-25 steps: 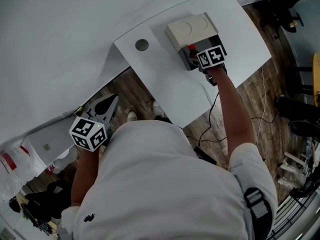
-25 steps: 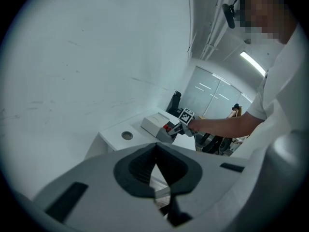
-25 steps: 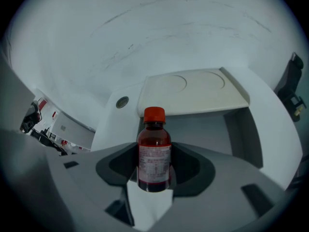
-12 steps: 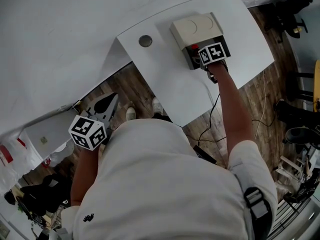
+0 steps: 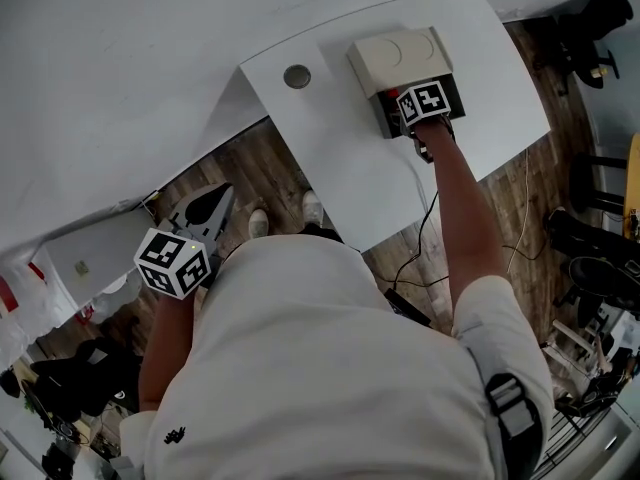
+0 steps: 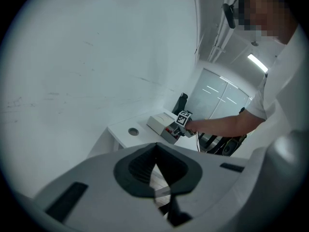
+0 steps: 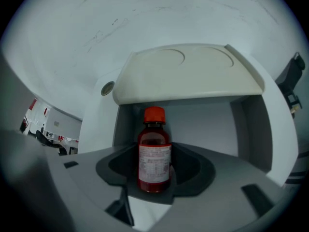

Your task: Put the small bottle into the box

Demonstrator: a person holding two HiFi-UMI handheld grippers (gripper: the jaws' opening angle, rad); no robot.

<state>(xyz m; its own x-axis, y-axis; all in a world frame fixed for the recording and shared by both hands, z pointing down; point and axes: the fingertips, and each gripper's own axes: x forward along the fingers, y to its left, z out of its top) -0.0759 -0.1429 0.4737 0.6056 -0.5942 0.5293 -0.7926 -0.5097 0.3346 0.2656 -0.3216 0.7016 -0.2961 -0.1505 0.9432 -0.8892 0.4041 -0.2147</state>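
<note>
Pushed further in over the last second: right tool point(image 7: 154, 177) now deeper under the open lid point(image 7: 188, 74) of the box point(image 5: 438, 90), red cap point(image 7: 154, 114) no longer showing in head view. Clenched on the small bottle point(image 7: 154, 153), upright between the jaws, inside the box mouth; base contact with box floor not visible. Held upright probably so the cap clears the lid edge and the bottle lands standing. Box sits on the table point(image 5: 350, 168). Left tool point(image 6: 155, 151) down at the person's side, off the table, jaws together on nothing; idle, not needed for this step. Next, likely: lower, release, back out straight.
</note>
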